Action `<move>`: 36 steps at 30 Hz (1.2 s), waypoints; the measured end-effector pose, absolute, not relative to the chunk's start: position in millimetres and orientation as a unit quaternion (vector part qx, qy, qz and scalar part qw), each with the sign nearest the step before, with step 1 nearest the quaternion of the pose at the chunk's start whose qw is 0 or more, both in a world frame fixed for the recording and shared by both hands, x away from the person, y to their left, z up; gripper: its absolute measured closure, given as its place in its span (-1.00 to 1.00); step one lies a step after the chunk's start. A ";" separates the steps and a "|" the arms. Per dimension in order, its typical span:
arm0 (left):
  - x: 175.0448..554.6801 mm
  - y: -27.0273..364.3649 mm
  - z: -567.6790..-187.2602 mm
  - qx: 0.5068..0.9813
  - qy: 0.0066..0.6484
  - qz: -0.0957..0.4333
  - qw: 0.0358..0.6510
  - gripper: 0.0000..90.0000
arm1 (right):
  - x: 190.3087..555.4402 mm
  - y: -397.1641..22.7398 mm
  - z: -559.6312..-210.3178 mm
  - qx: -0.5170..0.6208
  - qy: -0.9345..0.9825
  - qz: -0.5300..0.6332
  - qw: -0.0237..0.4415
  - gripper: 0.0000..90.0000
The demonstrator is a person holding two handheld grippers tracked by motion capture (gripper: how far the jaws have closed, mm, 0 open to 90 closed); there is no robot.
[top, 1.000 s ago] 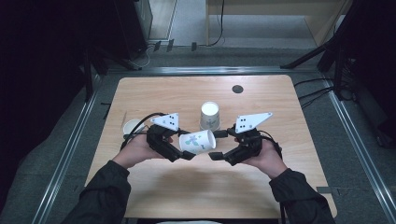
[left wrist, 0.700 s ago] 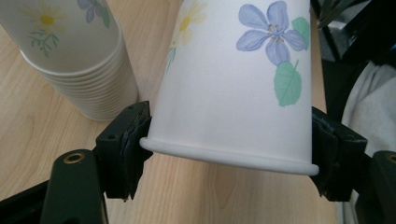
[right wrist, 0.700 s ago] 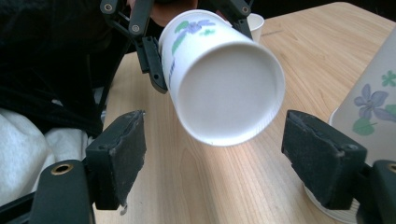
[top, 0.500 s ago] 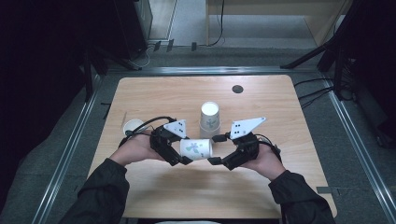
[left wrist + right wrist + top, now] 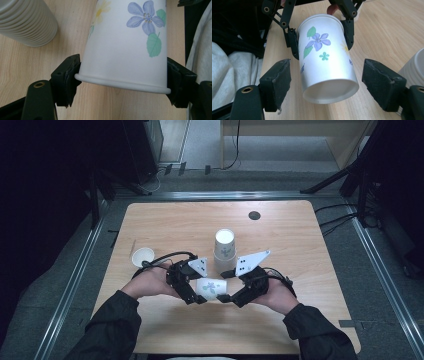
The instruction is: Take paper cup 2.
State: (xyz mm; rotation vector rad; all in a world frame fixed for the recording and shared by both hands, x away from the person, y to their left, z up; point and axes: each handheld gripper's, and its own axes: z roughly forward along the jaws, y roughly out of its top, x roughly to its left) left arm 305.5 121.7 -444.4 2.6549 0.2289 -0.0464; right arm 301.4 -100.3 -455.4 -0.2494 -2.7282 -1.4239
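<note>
A white paper cup (image 5: 210, 287) printed with flowers lies on its side just above the wooden table (image 5: 300, 245), held between both hands. My left gripper (image 5: 199, 293) is shut on its rim end, with pads pressing both sides of the cup (image 5: 125, 45). My right gripper (image 5: 225, 292) faces it from the other end. Its jaws have just been closing around the cup's base (image 5: 329, 90), and a gap remains on each side, so it is open. The left gripper (image 5: 319, 32) appears beyond the cup in the right gripper view.
A stack of ribbed white cups (image 5: 224, 251) stands upside down just behind the hands, close to the held cup (image 5: 27, 22). A single cup (image 5: 143, 256) sits near the table's left edge. A dark round disc (image 5: 254, 215) lies at the back.
Both hands have come a little toward the table's near edge and lower, carrying the flowered cup with them. The two grippers stand closer together around it.
</note>
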 end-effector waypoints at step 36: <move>307.6 128.9 -436.4 0.953 0.104 -0.012 0.284 -0.65 | 301.1 -101.5 -457.2 -0.065 -0.890 -0.451 0.005 -0.25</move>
